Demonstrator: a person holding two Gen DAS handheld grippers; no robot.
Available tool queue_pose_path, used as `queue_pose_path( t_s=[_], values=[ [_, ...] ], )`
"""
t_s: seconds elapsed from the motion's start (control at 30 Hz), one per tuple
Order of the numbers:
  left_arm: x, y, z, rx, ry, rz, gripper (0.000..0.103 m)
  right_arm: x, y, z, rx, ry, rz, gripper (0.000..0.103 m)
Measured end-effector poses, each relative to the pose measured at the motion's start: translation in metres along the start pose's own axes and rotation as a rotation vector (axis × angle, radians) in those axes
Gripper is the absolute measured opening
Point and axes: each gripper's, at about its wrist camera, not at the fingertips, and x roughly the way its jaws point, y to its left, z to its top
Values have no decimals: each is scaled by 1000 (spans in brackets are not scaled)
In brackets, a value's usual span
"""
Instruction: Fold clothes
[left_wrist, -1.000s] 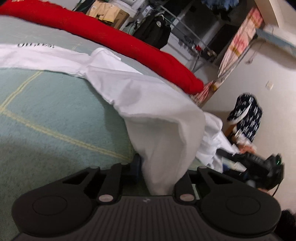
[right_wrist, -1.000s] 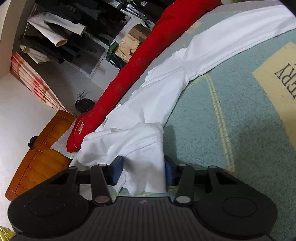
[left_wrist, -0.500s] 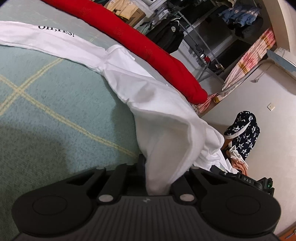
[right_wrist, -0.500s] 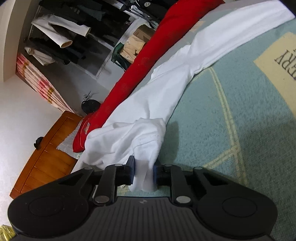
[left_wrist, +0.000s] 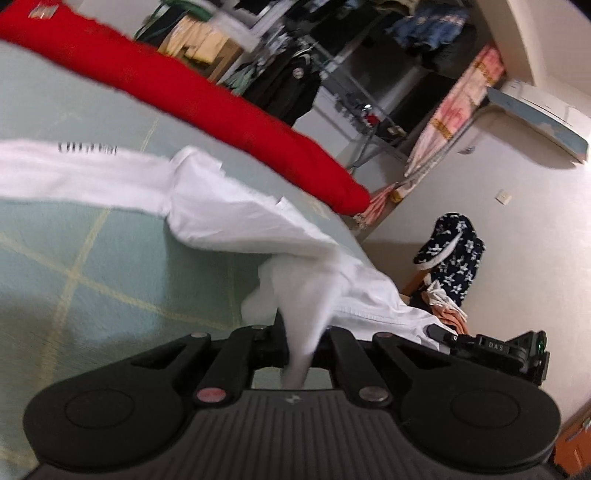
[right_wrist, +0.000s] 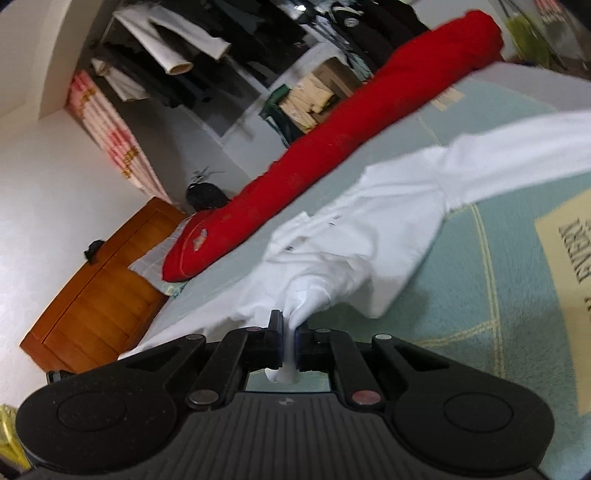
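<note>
A white garment (left_wrist: 229, 218) with small black lettering lies stretched across a pale green bedspread (left_wrist: 92, 266). My left gripper (left_wrist: 303, 343) is shut on one bunched end of it, and the cloth rises off the bed toward the jaws. In the right wrist view the same white garment (right_wrist: 388, 221) runs away to the upper right. My right gripper (right_wrist: 290, 339) is shut on a pinched fold of its other end, with a tuft of cloth sticking out behind the pads.
A long red bolster (left_wrist: 207, 107) (right_wrist: 332, 158) lies along the bed's far side. Beyond it stand a clothes rack (left_wrist: 295, 74) and shelves. A wooden cabinet (right_wrist: 99, 280) is at the left; a dark patterned garment (left_wrist: 450, 254) hangs near the wall.
Both grippers closed onto the white cloth that lay between their open jaws, then rose, lifting the two ends off the bedspread.
</note>
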Motion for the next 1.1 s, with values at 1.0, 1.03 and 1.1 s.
queue_pose_path(
  t_s=[1.0, 1.03, 1.1],
  values=[
    [-53, 26, -40, -8, 235, 239, 5, -78, -34, -44, 133, 149, -429, 22],
    [-57, 25, -37, 4, 235, 246, 6, -81, -34, -42, 132, 133, -428, 25],
    [-62, 19, -30, 35, 216, 260, 10, -86, -32, -36, 119, 108, -422, 35]
  ],
)
